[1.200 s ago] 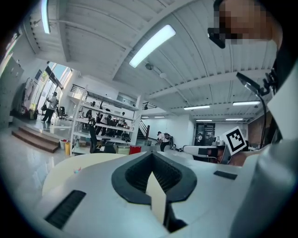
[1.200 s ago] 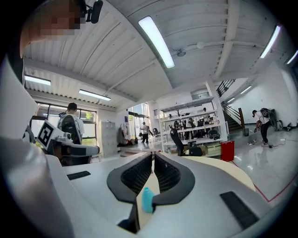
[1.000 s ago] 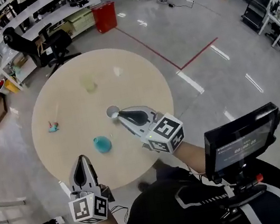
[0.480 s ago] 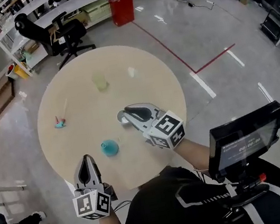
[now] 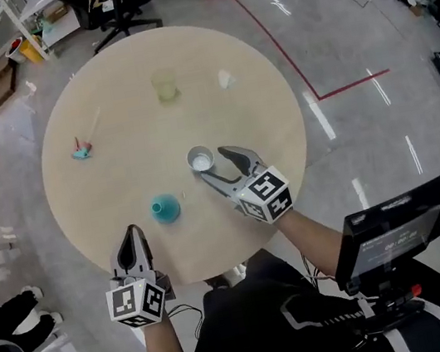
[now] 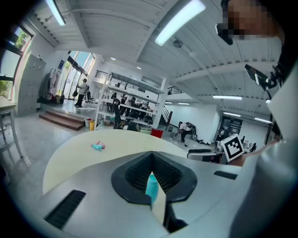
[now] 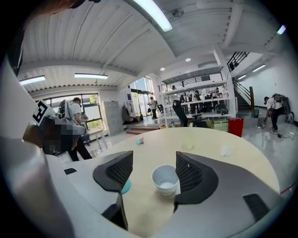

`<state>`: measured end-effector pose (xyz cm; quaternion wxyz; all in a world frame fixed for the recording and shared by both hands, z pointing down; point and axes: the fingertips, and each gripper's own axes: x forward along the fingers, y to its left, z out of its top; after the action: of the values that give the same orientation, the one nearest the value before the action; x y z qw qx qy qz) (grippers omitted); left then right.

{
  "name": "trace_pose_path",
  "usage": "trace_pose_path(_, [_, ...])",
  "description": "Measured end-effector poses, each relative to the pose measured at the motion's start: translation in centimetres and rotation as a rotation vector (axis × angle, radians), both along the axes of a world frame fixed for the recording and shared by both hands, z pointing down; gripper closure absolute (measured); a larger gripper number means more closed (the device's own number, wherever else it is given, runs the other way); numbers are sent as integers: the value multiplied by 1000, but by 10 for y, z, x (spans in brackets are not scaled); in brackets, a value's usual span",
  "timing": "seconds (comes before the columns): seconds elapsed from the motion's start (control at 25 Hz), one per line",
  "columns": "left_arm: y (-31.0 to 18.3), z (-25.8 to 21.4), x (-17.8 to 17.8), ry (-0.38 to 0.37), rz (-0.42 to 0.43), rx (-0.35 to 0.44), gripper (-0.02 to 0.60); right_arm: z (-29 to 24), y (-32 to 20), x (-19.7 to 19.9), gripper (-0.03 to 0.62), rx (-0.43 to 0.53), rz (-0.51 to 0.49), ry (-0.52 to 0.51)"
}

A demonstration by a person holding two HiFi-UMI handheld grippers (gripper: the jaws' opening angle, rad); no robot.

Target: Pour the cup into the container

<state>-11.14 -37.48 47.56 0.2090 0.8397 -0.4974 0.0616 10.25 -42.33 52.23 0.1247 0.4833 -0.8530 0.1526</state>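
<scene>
The cup (image 5: 200,159) stands upright near the middle of the table (image 5: 94,83), between the jaws of the right gripper (image 5: 218,165), which have just been opening and now stand apart. A teal container (image 5: 165,208) sits to its lower left. The left gripper (image 5: 133,230), at lower left, is closed and empty.

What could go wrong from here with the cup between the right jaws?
The right gripper has just been opening its jaws; the cup stands between them, close to one jaw, so a sideways pull-back might tip it.
The teal container sits nearby; a swing that way might knock it.
</scene>
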Motion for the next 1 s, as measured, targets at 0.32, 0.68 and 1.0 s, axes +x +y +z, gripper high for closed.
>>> trace_pose_path(0.32, [10,62,-14,-22,-46,-123,588,87,3,2,258,-145,-59,46])
trace_pose_path(0.68, [2,115,-7,-18,-56,-182,588,123,-25,-3,253,-117,-73,59])
trace_pose_path(1.0, [8,140,-4,-10,-71,-209,588,135,-38,-19,255,-81,-112,65])
